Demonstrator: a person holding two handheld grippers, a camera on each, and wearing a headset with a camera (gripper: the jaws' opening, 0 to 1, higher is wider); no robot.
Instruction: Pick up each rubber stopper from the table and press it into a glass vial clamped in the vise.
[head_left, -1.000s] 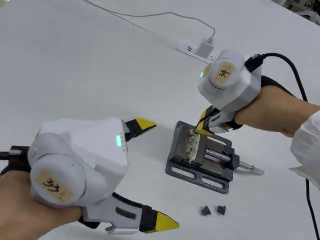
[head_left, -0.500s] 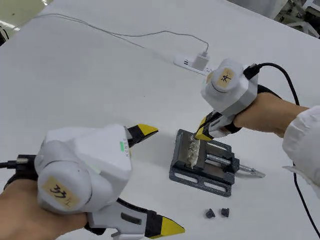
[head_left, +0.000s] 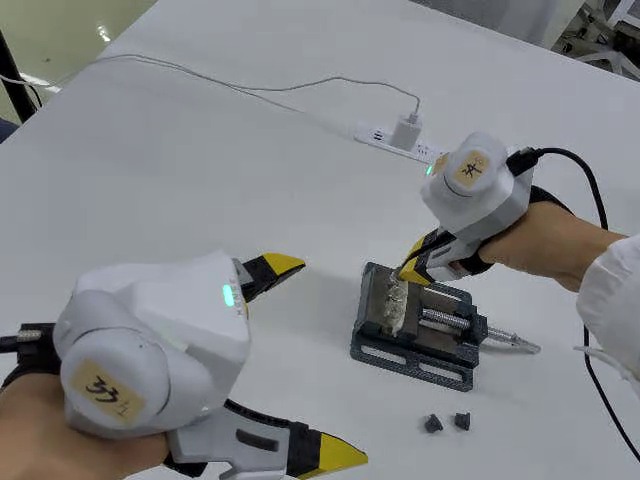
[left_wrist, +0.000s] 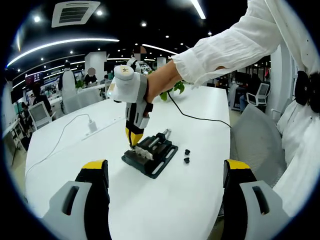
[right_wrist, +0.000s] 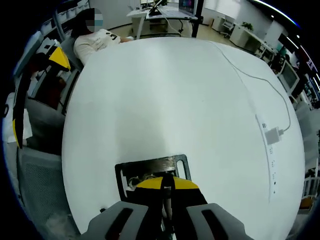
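A dark metal vise (head_left: 445, 352) stands on the white table and clamps a row of clear glass vials (head_left: 394, 303). My right gripper (head_left: 413, 270) is shut, with its yellow tips down on the far end of the vial row. Its own view has the tips (right_wrist: 165, 184) together over the vials (right_wrist: 145, 176), and no stopper shows between them. Two dark rubber stoppers (head_left: 432, 423) (head_left: 461, 421) lie on the table just in front of the vise. My left gripper (head_left: 305, 360) hangs open and empty, left of the vise (left_wrist: 150, 152), facing the stoppers (left_wrist: 186, 155) and the right gripper (left_wrist: 134, 136).
A white power strip (head_left: 400, 140) with a charger and a long cable lies at the back of the table. A black cable (head_left: 590, 190) runs from the right gripper past a white sleeve (head_left: 612, 300). The vise's screw handle (head_left: 510, 341) sticks out to the right.
The head camera has shifted, so the whole scene sits slightly lower and to the right. The right gripper's tips stay at the vials' far end. The left gripper stays open.
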